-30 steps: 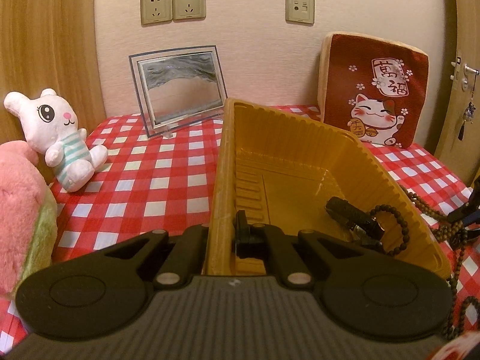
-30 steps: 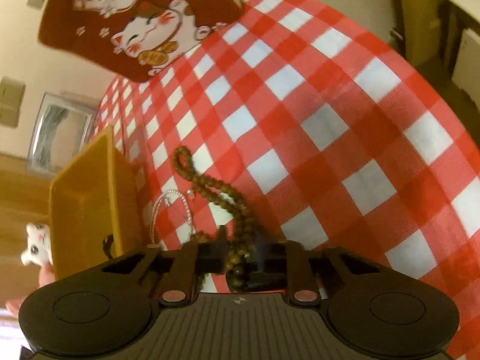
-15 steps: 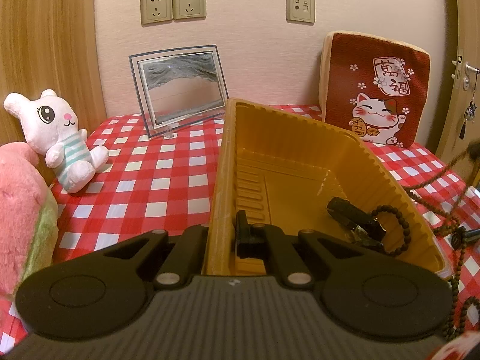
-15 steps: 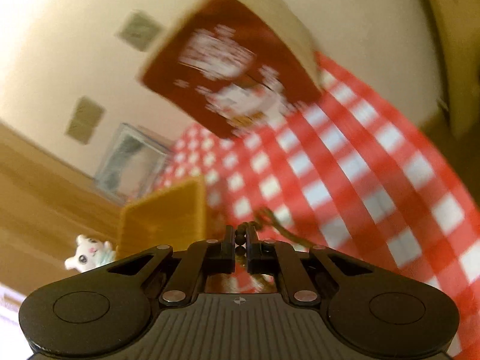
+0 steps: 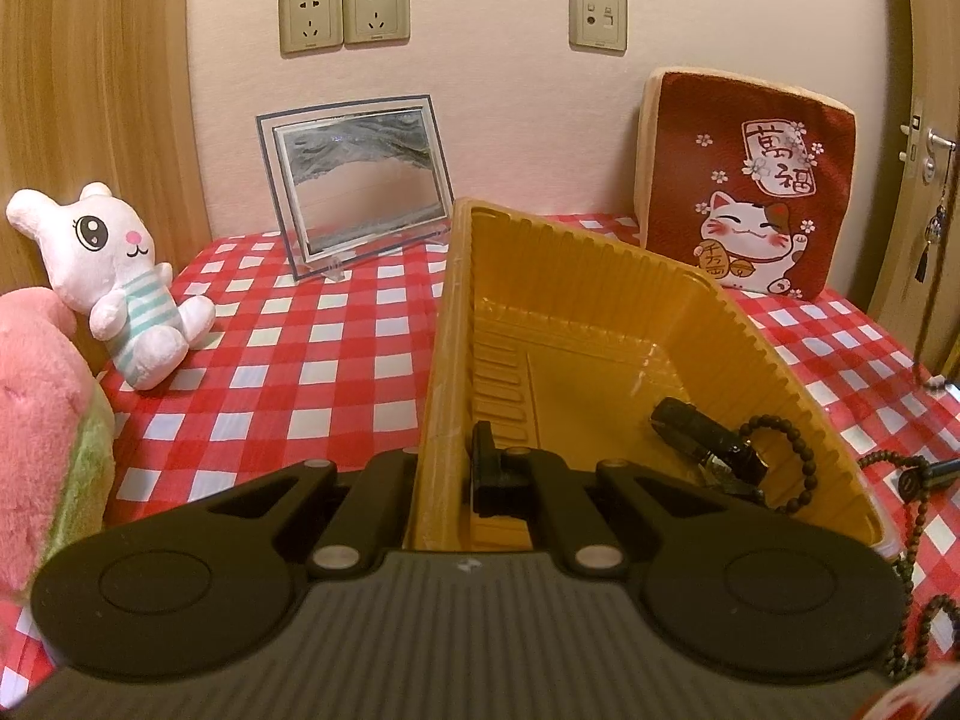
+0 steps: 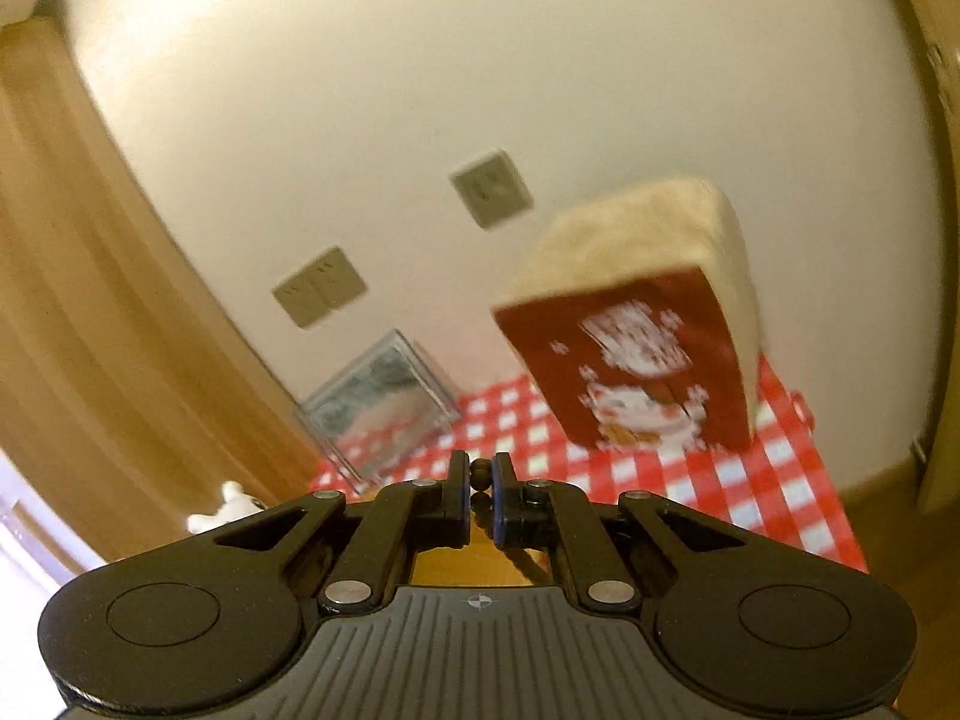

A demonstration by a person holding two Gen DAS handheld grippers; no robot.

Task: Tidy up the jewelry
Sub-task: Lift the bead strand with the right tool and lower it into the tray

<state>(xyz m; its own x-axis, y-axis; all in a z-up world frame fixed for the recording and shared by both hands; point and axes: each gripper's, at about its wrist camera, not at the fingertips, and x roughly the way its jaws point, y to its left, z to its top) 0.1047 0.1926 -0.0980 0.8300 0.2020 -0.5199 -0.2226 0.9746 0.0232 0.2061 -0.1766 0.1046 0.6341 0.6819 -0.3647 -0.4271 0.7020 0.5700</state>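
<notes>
Clamping the near wall of the yellow plastic tray (image 5: 600, 324), the left gripper (image 5: 447, 474) steadies it on the red-checked tablecloth (image 5: 312, 354), jaws pressed together on the rim. Inside the tray lie a dark beaded bracelet (image 5: 792, 462) and a black clasp-like piece (image 5: 696, 444) that is hard to identify. The right gripper (image 6: 480, 483) pinches a strand of brown prayer beads (image 6: 480, 469) between nearly closed pads, raised clear of the table. The step in hand looks like carrying this strand to the tray; the next move would call for bringing it over the open tray and lowering it so the trailing length coils inside, not over the rim, before letting go.

Only the left wrist view shows the tray's contents and the hanging part of the strand (image 5: 906, 540), just beside the tray's right edge. The right wrist view, blurred, alone shows the pinch itself, with the lucky-cat cushion (image 6: 648, 384) and sand picture frame (image 6: 384, 402) beyond
</notes>
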